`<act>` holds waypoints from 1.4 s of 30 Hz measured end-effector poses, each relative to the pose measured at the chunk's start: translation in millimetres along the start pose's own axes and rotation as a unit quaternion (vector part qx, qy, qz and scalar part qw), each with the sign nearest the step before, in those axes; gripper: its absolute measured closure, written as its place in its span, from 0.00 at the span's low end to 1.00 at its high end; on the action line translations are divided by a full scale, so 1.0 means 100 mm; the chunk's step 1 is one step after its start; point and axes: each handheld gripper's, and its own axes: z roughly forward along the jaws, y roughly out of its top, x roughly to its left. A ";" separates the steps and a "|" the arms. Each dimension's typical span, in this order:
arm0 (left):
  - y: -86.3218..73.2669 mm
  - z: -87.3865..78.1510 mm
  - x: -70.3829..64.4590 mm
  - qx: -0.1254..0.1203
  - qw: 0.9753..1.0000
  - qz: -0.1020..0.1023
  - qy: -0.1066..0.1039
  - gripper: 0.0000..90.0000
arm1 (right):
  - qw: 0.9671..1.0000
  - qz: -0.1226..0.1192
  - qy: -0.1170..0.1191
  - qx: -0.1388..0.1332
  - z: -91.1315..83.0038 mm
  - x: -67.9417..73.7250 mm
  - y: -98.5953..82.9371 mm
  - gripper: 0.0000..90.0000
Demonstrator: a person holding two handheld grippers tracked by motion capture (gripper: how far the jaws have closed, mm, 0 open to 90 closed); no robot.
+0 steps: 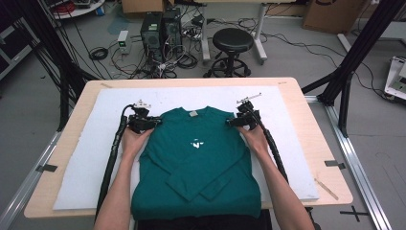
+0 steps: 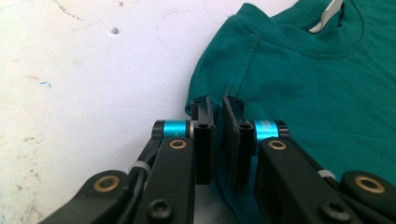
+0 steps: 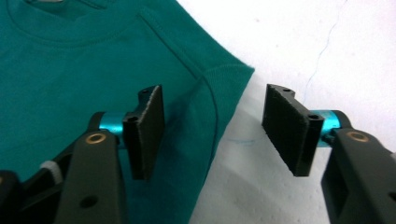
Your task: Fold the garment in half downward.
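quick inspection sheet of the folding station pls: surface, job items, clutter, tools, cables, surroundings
Surface: wooden table with a white mat on it; the mat is scuffed and marked.
Job's things: teal sweatshirt lying flat, front up, collar away from the person, both sleeves folded across its lower front.
Clutter: nothing seen on the mat beside the sweatshirt.
Grippers: left tool at one shoulder, jaws nearly together with a narrow gap, no cloth seen between them; right tool wide open, straddling the other shoulder's edge.
Cables: one black cable trails from each tool toward the person; loose wiring on the floor behind.
Surroundings: black stool, computer towers, cardboard boxes, black frame posts.
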 end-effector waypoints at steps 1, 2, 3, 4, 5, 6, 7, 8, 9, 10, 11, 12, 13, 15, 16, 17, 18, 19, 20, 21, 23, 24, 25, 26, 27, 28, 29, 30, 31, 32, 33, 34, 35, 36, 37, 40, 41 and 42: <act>0.00 0.00 0.00 0.000 1.000 0.001 0.000 0.92 | 1.000 -0.001 0.002 -0.001 0.00 0.00 0.00 0.50; 0.00 0.00 0.00 0.000 1.000 0.001 0.001 0.92 | 1.000 -0.003 0.001 0.000 0.01 0.01 0.00 0.50; 0.00 0.00 0.00 0.000 1.000 0.001 0.001 0.92 | 1.000 -0.007 -0.003 -0.001 0.01 0.02 0.00 0.51; 0.00 0.00 0.00 0.000 1.000 0.001 0.001 0.92 | 1.000 -0.011 -0.008 -0.001 0.01 0.03 0.00 0.52; 0.00 0.00 0.00 0.000 1.000 0.001 0.001 0.92 | 1.000 -0.010 -0.011 -0.001 0.01 0.04 0.00 0.53; 0.00 0.00 0.00 0.000 1.000 0.001 0.001 0.92 | 1.000 -0.008 -0.012 0.000 0.01 0.05 0.00 0.56; 0.00 0.00 0.00 0.000 1.000 0.001 0.001 0.92 | 1.000 -0.004 -0.009 0.000 0.01 0.05 0.00 0.59; 0.00 0.00 0.00 0.000 1.000 0.001 0.001 0.92 | 1.000 -0.004 -0.008 -0.001 0.01 0.05 0.00 0.60; 0.00 0.00 0.00 -0.001 1.000 0.001 0.001 0.92 | 1.000 -0.003 -0.008 -0.002 0.01 0.04 0.00 0.61; 0.00 0.00 0.00 -0.001 1.000 0.001 0.001 0.92 | 1.000 -0.005 -0.010 -0.003 0.01 0.04 0.00 0.64; 0.00 0.00 0.00 -0.001 1.000 0.001 0.001 0.92 | 1.000 -0.005 -0.011 -0.002 0.01 0.03 0.00 0.67; 0.00 0.00 0.00 -0.001 1.000 0.001 0.001 0.92 | 1.000 -0.004 -0.012 0.000 0.00 0.03 0.00 0.69; 0.00 0.00 0.00 0.000 1.000 0.000 0.000 0.92 | 1.000 0.000 -0.013 -0.002 0.00 0.02 -0.01 0.72; 0.00 0.00 0.00 0.000 1.000 0.000 0.000 0.92 | 1.000 0.004 -0.014 -0.006 0.00 -0.01 -0.01 0.78; 0.00 0.00 0.00 -0.001 1.000 0.000 0.001 0.92 | 1.000 0.010 -0.014 -0.007 0.00 -0.01 -0.02 0.80; 0.00 0.00 0.00 0.000 1.000 0.000 0.001 0.92 | 1.000 0.012 -0.014 -0.008 0.00 -0.03 -0.02 0.82; 0.00 0.00 0.00 -0.001 1.000 0.000 0.001 0.92 | 1.000 0.015 -0.014 -0.011 0.00 -0.03 -0.02 0.84; 0.00 0.00 0.00 0.000 1.000 0.001 0.001 0.92 | 1.000 0.014 -0.014 -0.012 0.00 -0.04 -0.03 0.85; 0.00 0.00 0.00 -0.001 1.000 0.001 0.001 0.92 | 1.000 0.008 -0.015 -0.013 0.00 -0.03 -0.03 0.88; 0.00 0.00 0.00 0.000 1.000 0.001 0.001 0.92 | 1.000 0.005 -0.013 -0.013 0.00 -0.03 -0.03 0.91; 0.00 0.00 0.00 0.000 1.000 0.000 0.001 0.92 | 1.000 -0.005 -0.017 -0.015 0.01 -0.02 -0.02 0.94; 0.00 0.00 0.00 0.000 1.000 -0.001 0.000 0.92 | 1.000 -0.002 -0.016 -0.015 0.01 -0.02 -0.02 0.94; 0.00 0.00 0.00 -0.001 1.000 -0.003 -0.001 0.92 | 1.000 0.003 -0.012 -0.017 0.01 -0.04 -0.03 0.94; 0.00 0.00 0.00 -0.001 1.000 -0.005 -0.001 0.92 | 1.000 0.010 -0.004 -0.018 0.01 -0.06 -0.03 0.94; 0.00 0.00 0.00 -0.002 1.000 -0.006 -0.001 0.92 | 1.000 0.022 0.004 -0.020 0.01 -0.09 -0.04 0.95; 0.00 0.00 0.00 -0.001 1.000 -0.005 -0.001 0.92 | 0.999 0.029 0.012 -0.023 0.02 -0.11 -0.05 0.95; 0.00 0.00 0.00 -0.001 1.000 -0.005 0.000 0.92 | 0.999 0.038 0.020 -0.025 0.02 -0.13 -0.05 0.95; 0.00 0.00 0.00 -0.001 1.000 -0.005 -0.001 0.93 | 0.999 0.041 0.023 -0.026 0.02 -0.14 -0.06 0.95; 0.00 0.00 0.00 -0.002 1.000 -0.006 -0.001 0.93 | 0.999 0.040 0.023 -0.025 0.02 -0.14 -0.06 0.95; 0.00 0.00 0.00 -0.001 1.000 -0.007 -0.002 0.93 | 0.999 0.038 0.019 -0.026 0.02 -0.13 -0.06 0.95; 0.00 0.00 0.00 -0.001 1.000 -0.006 -0.001 0.93 | 0.999 0.033 0.015 -0.026 0.02 -0.12 -0.06 0.95; 0.00 0.00 0.00 -0.001 1.000 -0.005 -0.001 0.93 | 0.999 0.031 0.010 -0.025 0.02 -0.10 -0.06 0.95; 0.00 0.00 0.00 -0.001 1.000 -0.006 -0.001 0.93 | 0.999 0.026 0.005 -0.026 0.02 -0.09 -0.06 0.95; 0.00 0.00 0.00 0.000 1.000 -0.006 -0.001 0.93 | 0.999 0.025 0.004 -0.026 0.02 -0.09 -0.05 0.95; 0.00 0.00 0.01 -0.001 1.000 -0.009 -0.002 0.93 | 0.999 0.025 0.004 -0.026 0.02 -0.09 -0.06 0.95; 0.00 0.00 0.03 0.000 1.000 -0.017 -0.007 0.93 | 0.999 0.038 0.013 -0.028 0.02 -0.12 -0.05 0.95; 0.00 0.00 0.03 -0.002 1.000 -0.019 -0.007 0.93 | 0.998 0.046 0.017 -0.026 0.02 -0.12 -0.05 0.95; 0.00 0.00 0.02 -0.002 1.000 -0.017 -0.006 0.94 | 0.999 0.043 0.017 -0.028 0.02 -0.13 -0.05 0.95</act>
